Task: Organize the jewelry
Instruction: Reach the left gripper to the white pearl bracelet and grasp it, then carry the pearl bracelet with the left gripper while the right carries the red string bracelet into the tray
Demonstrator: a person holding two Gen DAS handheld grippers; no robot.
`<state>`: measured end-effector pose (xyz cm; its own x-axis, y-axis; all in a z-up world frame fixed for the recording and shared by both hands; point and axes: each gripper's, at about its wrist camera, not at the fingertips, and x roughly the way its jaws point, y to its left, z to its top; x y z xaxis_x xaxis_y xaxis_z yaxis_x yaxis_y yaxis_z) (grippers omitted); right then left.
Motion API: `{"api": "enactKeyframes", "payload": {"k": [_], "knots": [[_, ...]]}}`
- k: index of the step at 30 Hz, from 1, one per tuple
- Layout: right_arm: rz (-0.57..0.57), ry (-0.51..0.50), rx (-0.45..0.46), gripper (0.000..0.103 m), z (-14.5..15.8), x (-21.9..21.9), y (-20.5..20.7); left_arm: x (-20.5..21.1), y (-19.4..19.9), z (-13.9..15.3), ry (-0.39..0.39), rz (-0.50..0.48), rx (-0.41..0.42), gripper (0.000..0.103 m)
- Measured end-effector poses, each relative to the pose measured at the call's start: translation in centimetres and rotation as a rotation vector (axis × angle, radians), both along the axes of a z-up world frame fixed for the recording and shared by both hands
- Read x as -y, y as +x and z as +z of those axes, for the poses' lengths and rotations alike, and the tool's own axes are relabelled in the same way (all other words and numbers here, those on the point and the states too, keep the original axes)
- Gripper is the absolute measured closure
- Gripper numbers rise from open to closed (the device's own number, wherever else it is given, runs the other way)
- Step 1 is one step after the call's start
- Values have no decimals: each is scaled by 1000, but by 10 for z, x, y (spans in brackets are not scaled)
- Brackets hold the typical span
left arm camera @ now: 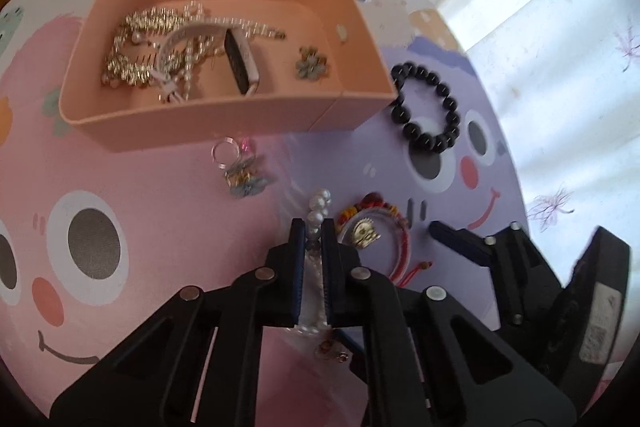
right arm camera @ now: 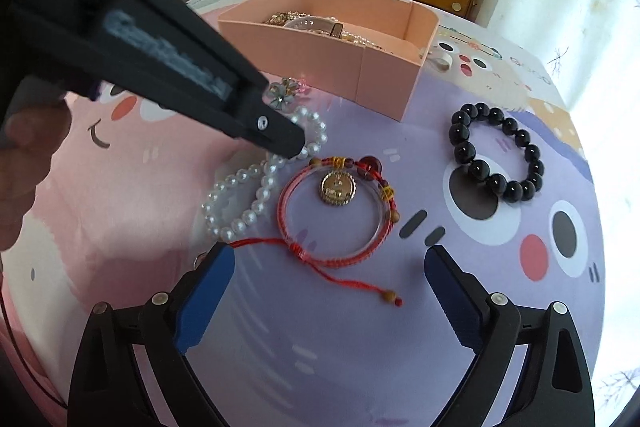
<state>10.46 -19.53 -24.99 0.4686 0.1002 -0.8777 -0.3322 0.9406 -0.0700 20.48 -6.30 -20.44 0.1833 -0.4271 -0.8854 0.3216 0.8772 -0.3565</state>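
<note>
Pinching the pearl bracelet (left arm camera: 319,211) between pressed-together fingers, left gripper (left arm camera: 313,233) low over the desk (right arm camera: 360,327), right gripper (right arm camera: 330,259) spread wide just short of the red cord bracelet (right arm camera: 336,215), pink box (left arm camera: 224,119) beyond.

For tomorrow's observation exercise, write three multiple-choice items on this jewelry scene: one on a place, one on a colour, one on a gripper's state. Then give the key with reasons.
1. Where does the black bead bracelet lie?
A. in the pink box
B. on the mat outside the box
C. in the right gripper

2. What colour is the cord bracelet holding a gold pendant?
A. red
B. green
C. black

3. What is the left gripper doing?
A. open over the mat
B. shut on the pearl bracelet
C. shut on the keyring

Key: 1 B, it lies on the mat beside the pink box. 2 A, its cord is red. 3 B, the pearl bracelet sits between the closed fingers.
</note>
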Motion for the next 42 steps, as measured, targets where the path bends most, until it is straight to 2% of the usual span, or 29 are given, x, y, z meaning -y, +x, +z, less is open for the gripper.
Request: {"api": "enactKeyframes", "payload": {"k": [3, 6, 11, 16, 25, 31, 36, 42], "knots": [[10, 13, 5, 7, -1, 2, 9, -3, 0, 9, -43, 1, 37, 98], [27, 20, 16, 7, -2, 2, 15, -6, 1, 11, -49, 15, 38, 98], [44, 33, 32, 8, -3, 0, 21, -27, -1, 20, -113, 62, 61, 98], [49, 41, 58, 39, 4, -7, 18, -38, 1, 28, -122, 85, 84, 98], [42, 21, 53, 39, 16, -10, 16, -47, -5, 50, -147, 89, 133, 98], [40, 37, 105, 39, 52, -12, 15, -59, -8, 79, -174, 92, 191, 98], [26, 73, 189, 39, 94, -14, 19, -72, -6, 110, -209, 96, 254, 98], [16, 61, 273, 39, 137, -24, 33, -83, -1, 144, -228, 98, 327, 98]]}}
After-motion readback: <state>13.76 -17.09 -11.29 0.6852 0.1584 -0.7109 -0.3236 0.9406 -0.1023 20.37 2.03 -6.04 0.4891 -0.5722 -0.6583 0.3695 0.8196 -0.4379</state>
